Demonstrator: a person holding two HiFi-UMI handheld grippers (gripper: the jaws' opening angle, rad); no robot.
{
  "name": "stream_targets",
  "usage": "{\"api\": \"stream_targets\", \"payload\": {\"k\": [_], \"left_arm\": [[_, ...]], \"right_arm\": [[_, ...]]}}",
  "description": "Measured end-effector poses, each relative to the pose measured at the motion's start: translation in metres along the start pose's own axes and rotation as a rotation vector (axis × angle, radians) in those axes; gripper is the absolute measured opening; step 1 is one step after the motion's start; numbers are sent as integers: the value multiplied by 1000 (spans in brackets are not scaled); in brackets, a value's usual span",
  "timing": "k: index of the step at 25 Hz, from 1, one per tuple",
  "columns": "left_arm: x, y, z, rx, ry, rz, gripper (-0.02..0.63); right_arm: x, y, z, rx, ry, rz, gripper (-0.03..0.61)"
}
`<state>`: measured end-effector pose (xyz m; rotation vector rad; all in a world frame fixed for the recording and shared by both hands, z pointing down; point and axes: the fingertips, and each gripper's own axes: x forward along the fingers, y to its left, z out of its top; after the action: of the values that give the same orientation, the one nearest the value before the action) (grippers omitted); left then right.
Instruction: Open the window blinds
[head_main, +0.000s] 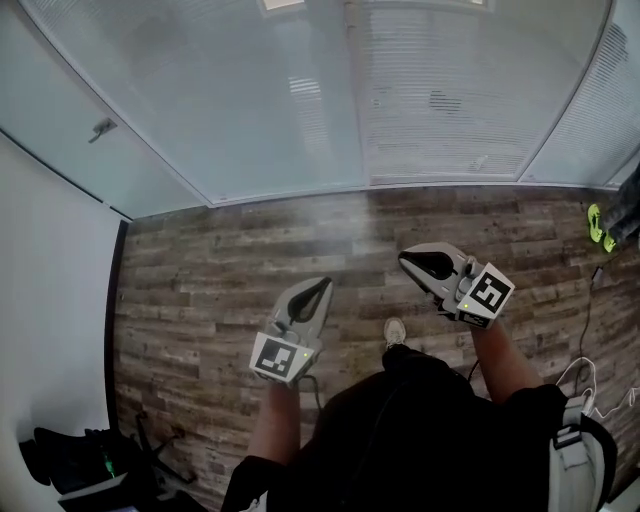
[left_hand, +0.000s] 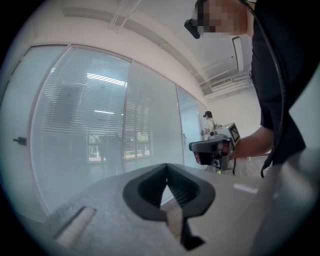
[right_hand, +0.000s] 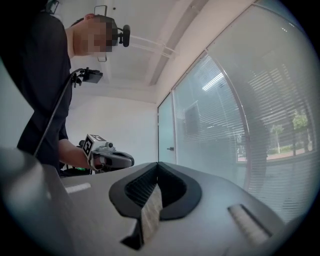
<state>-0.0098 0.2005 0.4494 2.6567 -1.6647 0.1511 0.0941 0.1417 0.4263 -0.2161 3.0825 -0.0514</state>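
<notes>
Two grippers, both empty: the left gripper (head_main: 325, 284) has its jaws pressed together with nothing between them, and the right gripper (head_main: 405, 258) is likewise closed tight on nothing. Both are held level in front of the person, over the wood floor (head_main: 200, 260), pointing toward the far glass wall. One set of window blinds (head_main: 440, 100) sits far right of centre behind the panes, with its slats lowered across the glass, well apart from either gripper. One door handle (head_main: 100, 128) is at far left. No control cord or wand can be made out. Task status, as judged: not begun, since nothing has been touched. The window must be reached, and a control found, gripped and worked.
</notes>
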Motion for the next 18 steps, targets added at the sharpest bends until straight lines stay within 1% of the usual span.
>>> {"api": "stream_targets", "payload": {"k": [3,7,11,18], "left_arm": [[20,12,4,-11,-1,17,5],[49,24,4,8,-21,24,5],[78,32,15,1,-18,26,5],[118,43,24,41,-20,29,5]], "right_arm": [[12,-16,3,2,8,50,5],[22,-45,8,-21,17,80,5],[23,-78,18,-32,-23,66,5],[11,-121,16,-35,-16,51,5]]}}
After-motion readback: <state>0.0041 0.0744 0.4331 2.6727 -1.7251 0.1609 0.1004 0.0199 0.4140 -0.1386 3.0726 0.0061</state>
